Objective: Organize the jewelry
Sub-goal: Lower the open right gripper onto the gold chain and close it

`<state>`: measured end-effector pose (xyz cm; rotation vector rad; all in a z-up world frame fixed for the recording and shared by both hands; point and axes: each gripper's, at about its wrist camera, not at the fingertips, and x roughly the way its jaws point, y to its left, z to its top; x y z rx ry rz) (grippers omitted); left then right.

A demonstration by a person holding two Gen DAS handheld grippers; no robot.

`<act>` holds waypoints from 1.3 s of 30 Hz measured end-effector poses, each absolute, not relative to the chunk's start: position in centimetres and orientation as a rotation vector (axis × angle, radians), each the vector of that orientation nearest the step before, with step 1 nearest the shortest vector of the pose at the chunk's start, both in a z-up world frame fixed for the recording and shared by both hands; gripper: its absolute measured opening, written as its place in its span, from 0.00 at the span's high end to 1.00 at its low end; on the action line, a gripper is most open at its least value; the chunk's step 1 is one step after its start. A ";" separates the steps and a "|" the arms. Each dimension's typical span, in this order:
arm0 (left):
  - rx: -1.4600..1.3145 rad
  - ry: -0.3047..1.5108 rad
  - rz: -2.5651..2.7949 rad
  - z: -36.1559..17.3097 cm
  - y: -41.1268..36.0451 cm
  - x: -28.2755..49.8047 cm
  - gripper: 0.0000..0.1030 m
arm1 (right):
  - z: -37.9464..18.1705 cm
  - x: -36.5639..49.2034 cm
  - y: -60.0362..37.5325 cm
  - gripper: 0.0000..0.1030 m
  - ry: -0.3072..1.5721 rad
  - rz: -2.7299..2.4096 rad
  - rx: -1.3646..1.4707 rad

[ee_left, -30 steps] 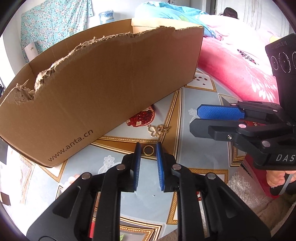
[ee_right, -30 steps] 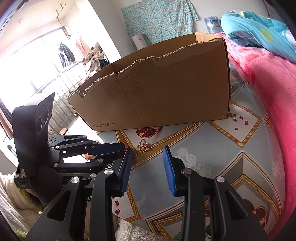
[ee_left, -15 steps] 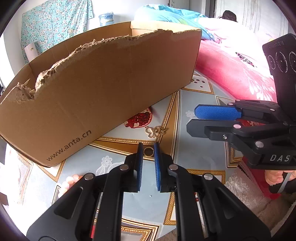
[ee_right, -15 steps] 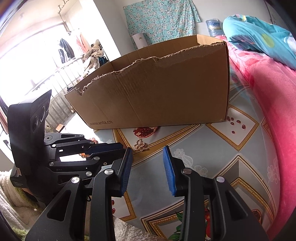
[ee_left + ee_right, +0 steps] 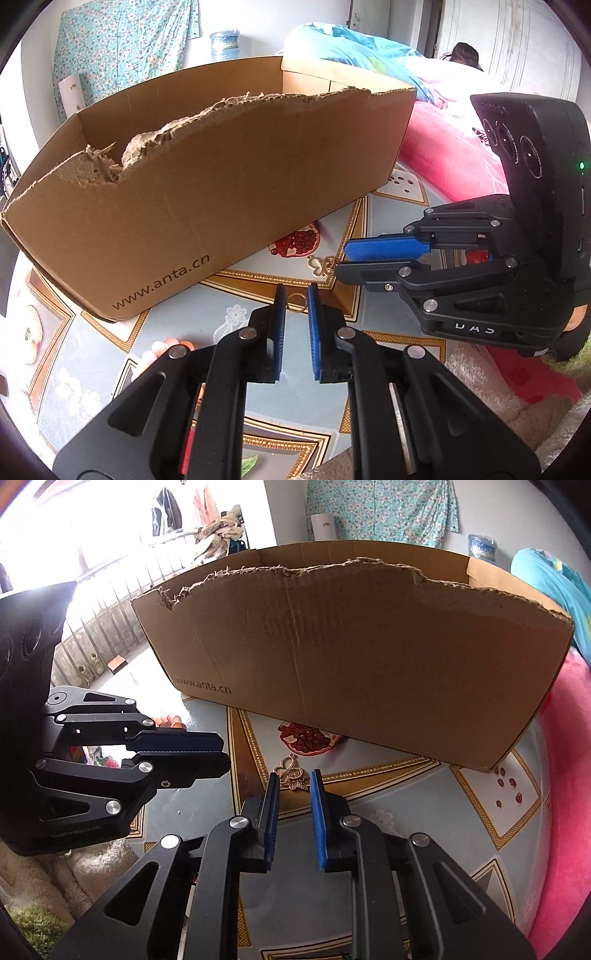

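- My left gripper (image 5: 294, 302) is nearly clenched around a gold ring (image 5: 296, 302) lying on the patterned tablecloth (image 5: 384, 299); I cannot tell whether the pads press it yet.
- My right gripper (image 5: 294, 781) is closing on the gold butterfly pendant (image 5: 291, 773), not yet pinched.
- Nothing looks sorted so far; both pieces lie near the torn cardboard box (image 5: 207, 192), on its near side.
- The grippers crowd each other, and the box wall stands high.
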<state>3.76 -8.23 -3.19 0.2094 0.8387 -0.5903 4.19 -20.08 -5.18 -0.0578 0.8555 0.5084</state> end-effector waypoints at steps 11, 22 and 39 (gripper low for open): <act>0.189 0.838 -0.601 -3.3 -7.8 3.9 0.90 | -4.8 4.2 -19.9 0.96 0.914 0.500 -0.092; 0.181 0.829 -0.610 -3.3 -7.5 3.7 0.90 | -3.9 3.5 -21.7 0.94 0.935 0.467 -0.021; 0.169 0.826 -0.596 -3.1 -6.7 3.7 0.89 | -4.0 4.6 -19.3 0.84 0.897 0.505 -0.182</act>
